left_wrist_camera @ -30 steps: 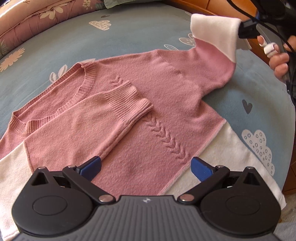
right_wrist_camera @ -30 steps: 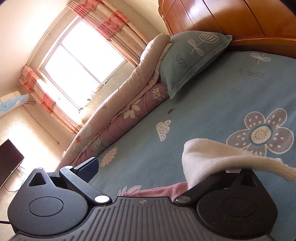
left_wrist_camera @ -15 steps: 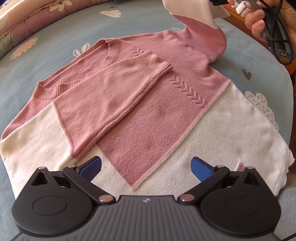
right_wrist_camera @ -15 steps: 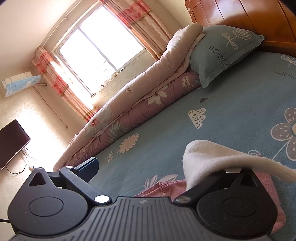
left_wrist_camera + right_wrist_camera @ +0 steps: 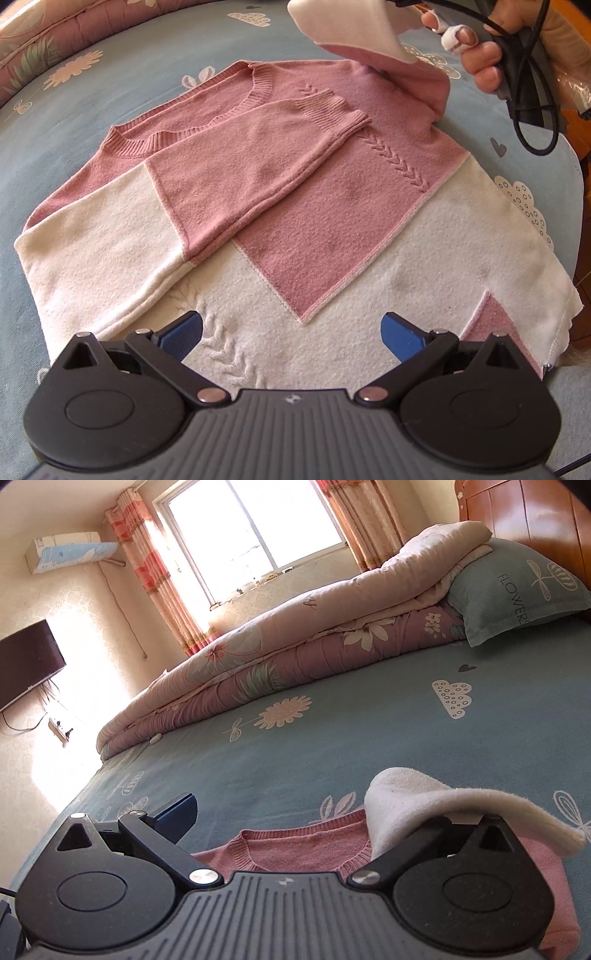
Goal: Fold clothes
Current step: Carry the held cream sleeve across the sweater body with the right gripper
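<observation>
Sweater (image 5: 332, 229) flat on the bed (image 5: 110, 74), one sleeve (image 5: 258, 158) already folded across the chest. Other sleeve (image 5: 369, 55) now lifted higher than a second ago and swung inward over the shoulder, probably for the matching fold. Right hand-held gripper (image 5: 291, 805) spread, white cuff (image 5: 424, 805) draped over one finger. Left hand-held gripper (image 5: 291, 332) spread and empty, pulled back toward the hem.
</observation>
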Motion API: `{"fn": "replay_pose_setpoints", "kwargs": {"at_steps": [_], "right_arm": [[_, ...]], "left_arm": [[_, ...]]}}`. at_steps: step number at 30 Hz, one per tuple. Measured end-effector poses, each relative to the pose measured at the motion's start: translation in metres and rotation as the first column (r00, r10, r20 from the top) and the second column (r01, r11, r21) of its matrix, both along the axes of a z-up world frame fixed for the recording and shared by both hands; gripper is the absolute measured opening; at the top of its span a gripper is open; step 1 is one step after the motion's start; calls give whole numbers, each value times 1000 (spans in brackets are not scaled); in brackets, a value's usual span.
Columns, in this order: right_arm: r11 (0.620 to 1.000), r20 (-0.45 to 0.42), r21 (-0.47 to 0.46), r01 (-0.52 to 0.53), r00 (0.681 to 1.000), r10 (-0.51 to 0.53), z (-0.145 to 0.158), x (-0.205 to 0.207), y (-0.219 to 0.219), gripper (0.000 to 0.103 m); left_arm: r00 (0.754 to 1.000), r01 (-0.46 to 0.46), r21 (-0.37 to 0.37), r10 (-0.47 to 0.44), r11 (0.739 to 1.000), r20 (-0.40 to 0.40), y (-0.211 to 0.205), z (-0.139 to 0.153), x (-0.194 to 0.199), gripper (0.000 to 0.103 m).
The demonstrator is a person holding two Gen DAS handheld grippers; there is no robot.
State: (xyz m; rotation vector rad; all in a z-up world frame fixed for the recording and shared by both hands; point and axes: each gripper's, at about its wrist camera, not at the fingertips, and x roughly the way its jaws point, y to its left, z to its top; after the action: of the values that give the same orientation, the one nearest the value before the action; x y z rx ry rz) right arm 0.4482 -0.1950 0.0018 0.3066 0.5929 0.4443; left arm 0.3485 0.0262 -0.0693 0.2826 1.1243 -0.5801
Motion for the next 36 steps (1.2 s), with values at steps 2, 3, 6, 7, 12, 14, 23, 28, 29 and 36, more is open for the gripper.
{"fn": "replay_pose_setpoints", "kwargs": {"at_steps": [2, 3, 6, 7, 12, 14, 23, 28, 29, 36], "right_arm": [[998, 1, -45, -32, 999, 32, -5, -1, 14, 103], [998, 0, -56, -42, 999, 42, -7, -1, 19, 103], [996, -6, -70, -63, 998, 63, -12, 0, 32, 103], [995, -11, -76, -68, 998, 67, -13, 2, 35, 103], [987, -43, -131, -95, 995, 90, -25, 8, 50, 103], [964, -71, -229, -135, 990, 122, -36, 9, 64, 103], [729, -251, -557, -397, 918, 307, -86, -17, 115, 103], [862, -268, -414, -293, 944, 192, -76, -12, 87, 103], [886, -273, -380, -264, 948, 165, -73, -10, 81, 103], [981, -312, -190, 30, 946, -89, -72, 11, 42, 103]], "left_arm": [[1000, -3, -6, 3, 1000, -2, 2, 0, -1, 102], [1000, -7, -8, 7, 1000, -5, 3, 0, -1, 102], [1000, -9, -5, 9, 1000, -9, 7, -2, -3, 102], [1000, -12, -4, 12, 1000, -11, 9, -2, -3, 102], [999, -29, -4, 28, 1000, -17, 16, -4, -5, 102], [999, -35, -3, 35, 999, -20, 19, -5, -6, 102], [998, -55, -7, 54, 998, -33, 25, -7, -11, 102], [997, -67, -2, 67, 998, -42, 28, -7, -15, 102], [997, -67, -2, 67, 998, -43, 29, -7, -16, 102], [996, -74, 1, 74, 997, -53, 32, -5, -19, 102]]}}
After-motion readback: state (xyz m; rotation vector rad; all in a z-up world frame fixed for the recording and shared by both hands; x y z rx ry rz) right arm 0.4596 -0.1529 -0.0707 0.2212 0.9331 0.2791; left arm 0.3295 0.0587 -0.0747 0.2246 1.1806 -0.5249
